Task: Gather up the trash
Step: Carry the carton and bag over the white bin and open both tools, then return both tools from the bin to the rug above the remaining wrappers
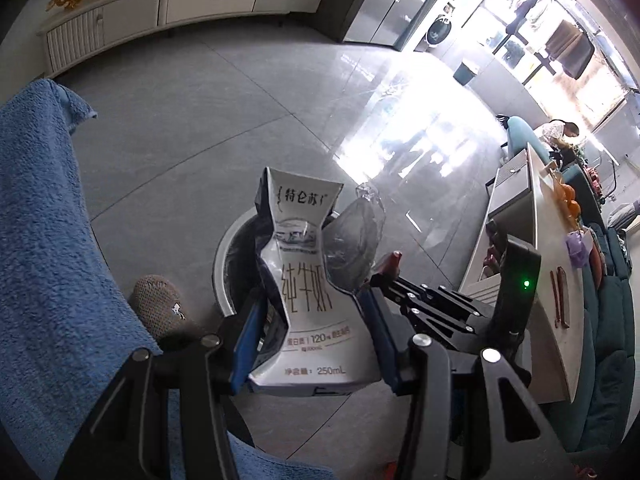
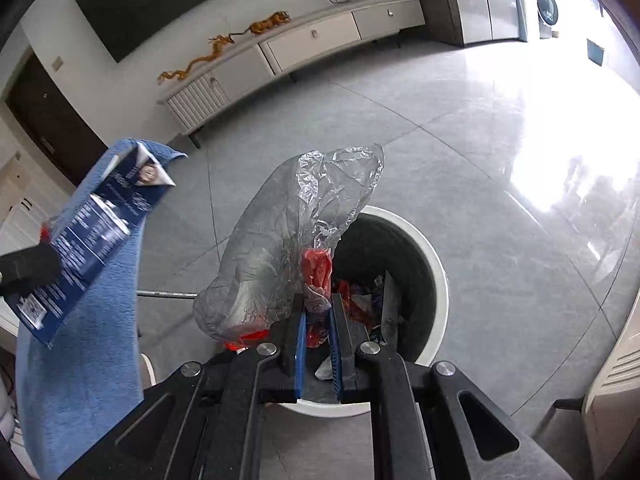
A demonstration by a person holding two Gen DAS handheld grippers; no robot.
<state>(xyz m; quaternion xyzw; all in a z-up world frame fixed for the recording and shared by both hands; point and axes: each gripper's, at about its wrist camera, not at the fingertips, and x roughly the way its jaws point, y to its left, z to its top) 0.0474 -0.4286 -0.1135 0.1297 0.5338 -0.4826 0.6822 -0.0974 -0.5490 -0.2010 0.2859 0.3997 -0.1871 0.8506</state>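
- Blue-padded jaws of the left gripper [image 1: 316,312] stand about half open, clamped on the sides of a crushed white milk carton [image 1: 302,280], which sticks up and forward between them, its folded top tilted over the bin.
- Narrow and all but closed, the right gripper [image 2: 319,320] pinches a crumpled clear plastic bag [image 2: 296,236] with a red wrapper [image 2: 318,268] bunched inside it; the bag balloons up and to the left of the pads.
- Seen from the left wrist, the right gripper [image 1: 416,300] sits just beside the carton, its bag [image 1: 356,236] touching or nearly touching the carton's right edge.
- Seen from the right wrist, the carton [image 2: 92,236] shows its dark blue printed side at the far left, in front of a blue towel [image 2: 80,340].
- Directly below both loads stands a round white trash bin [image 2: 436,280] with a dark liner, already holding red and blue scraps; neither item has dropped in yet.
- From the left wrist the bin's rim [image 1: 224,256] shows behind the carton, with a grey knitted slipper [image 1: 160,308] on the tiles beside it.
- Grey floor tiles [image 1: 200,140] stretch to a long white cabinet [image 2: 312,40] along the wall, topped with golden dragon and tiger figures [image 2: 200,56].
- A white table [image 1: 556,264] carrying oranges runs along the right, where a person [image 1: 560,130] sits at the far end near bright windows.
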